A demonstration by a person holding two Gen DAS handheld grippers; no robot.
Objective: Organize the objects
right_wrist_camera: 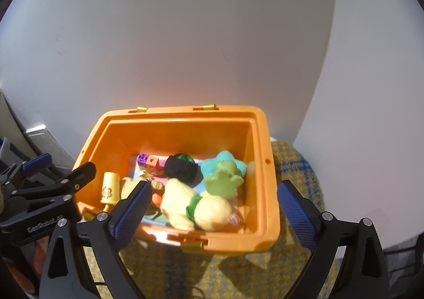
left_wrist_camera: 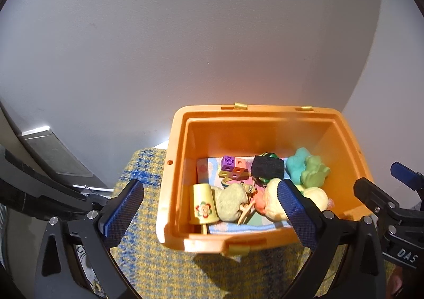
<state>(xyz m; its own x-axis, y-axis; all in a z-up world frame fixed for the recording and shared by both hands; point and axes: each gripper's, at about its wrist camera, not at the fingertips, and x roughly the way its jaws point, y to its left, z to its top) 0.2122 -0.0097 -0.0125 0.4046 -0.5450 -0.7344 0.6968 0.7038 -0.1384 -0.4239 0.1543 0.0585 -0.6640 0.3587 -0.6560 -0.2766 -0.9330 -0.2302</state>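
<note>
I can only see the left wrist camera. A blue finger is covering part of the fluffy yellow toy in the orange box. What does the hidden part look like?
Observer: In the right wrist view the yellow plush toy has a green band around its middle.
Operator: Is the other hand-held gripper grabbing anything?
Observer: No. The right hand-held gripper is open and empty, with the toy showing between its fingers.
Operator: Are both its fingers over the box?
Observer: No. One finger is outside the right wall of the orange box, over the yellow-and-blue cloth.
</note>
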